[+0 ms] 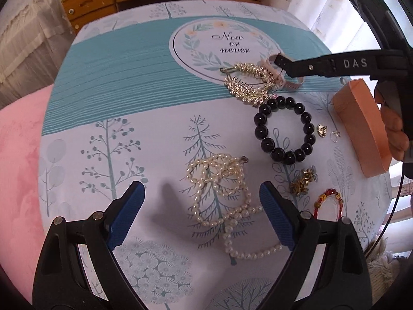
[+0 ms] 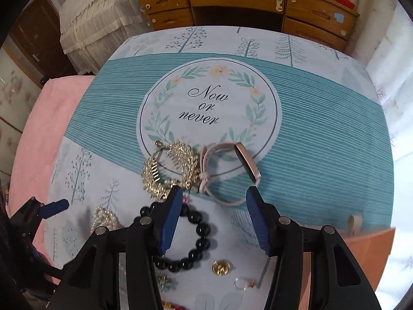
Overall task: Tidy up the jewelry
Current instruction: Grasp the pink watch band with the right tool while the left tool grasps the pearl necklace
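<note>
Both hand-held grippers pitched steeply down over the surface [image 2: 322,129], which wears a teal-and-white tree-print cloth.

Left hand-held gripper [image 1: 202,211]: blue pads spread wide, pinching nothing. White pearl strand [image 1: 227,201] lies tangled between and just beyond the fingertips, its tail running near-right; no contact visible.

Right hand-held gripper [image 2: 214,219]: jaws about half spread, nothing between the pads. In the left wrist view its black finger reaches in from the right, with fingers of a person's hand [image 1: 392,131] wrapped on the handle at the right edge.

Pale pink wristband with a dark oblong face [image 2: 229,173] sits just beyond the right fingertips, at the near rim of the "Now or never" circle; the face's long axis runs far-left to near-right. Gold leaf-shaped piece [image 2: 170,170] touches it on the left.

Black round-bead bracelet [image 1: 284,129], one, lies flat near of the gold piece; the right gripper's left finger overlaps it in the right wrist view.

Count: one small gold charm [image 1: 321,130], one small clear ring [image 1: 335,135], one gold cluster [image 1: 303,180], one red-and-gold loop [image 1: 329,201], one orange oblong box [image 1: 361,129] at the right.
</note>
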Available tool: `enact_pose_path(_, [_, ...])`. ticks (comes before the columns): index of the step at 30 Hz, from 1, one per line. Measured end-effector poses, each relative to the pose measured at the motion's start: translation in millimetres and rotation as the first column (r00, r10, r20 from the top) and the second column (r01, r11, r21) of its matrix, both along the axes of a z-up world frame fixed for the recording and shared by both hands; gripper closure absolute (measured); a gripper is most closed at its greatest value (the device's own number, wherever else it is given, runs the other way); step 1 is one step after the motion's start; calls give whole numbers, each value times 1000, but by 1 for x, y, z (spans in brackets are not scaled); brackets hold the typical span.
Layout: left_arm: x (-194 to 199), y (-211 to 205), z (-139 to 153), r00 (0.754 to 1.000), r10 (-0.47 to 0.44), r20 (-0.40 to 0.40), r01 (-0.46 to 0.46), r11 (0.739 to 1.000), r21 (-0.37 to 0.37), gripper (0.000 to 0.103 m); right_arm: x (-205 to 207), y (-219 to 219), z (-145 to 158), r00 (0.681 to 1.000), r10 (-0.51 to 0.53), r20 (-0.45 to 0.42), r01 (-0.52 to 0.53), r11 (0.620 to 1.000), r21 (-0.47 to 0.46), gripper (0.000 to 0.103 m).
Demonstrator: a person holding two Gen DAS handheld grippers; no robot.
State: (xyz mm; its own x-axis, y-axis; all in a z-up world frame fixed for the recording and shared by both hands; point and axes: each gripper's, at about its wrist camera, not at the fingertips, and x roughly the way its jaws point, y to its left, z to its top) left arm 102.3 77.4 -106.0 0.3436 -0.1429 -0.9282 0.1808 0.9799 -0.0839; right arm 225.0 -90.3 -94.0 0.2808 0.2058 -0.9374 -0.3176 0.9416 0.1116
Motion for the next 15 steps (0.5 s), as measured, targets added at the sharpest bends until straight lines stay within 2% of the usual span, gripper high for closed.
enact_pose_path(2, [3, -1, -6, 1000, -9, -21, 9, 1000, -6, 14, 9, 6, -8, 1000, 18, -19, -18, 1000, -7, 56])
enact_pose_path(4, [7, -3, -10, 999, -16, -33, 15, 1000, -11, 14, 15, 9, -17, 998, 34, -51, -35, 999, -17, 70])
enact_pose_path(8, [10, -4, -14, 999, -29, -44, 28, 999, -31, 14, 21, 16, -32, 993, 72, -92, -76, 996, -44, 73])
enact_pose_path(15, [18, -9, -22, 997, -29, -78, 29, 1000, -4, 14, 17, 19, -38, 990, 118, -78, -123, 990, -65, 85])
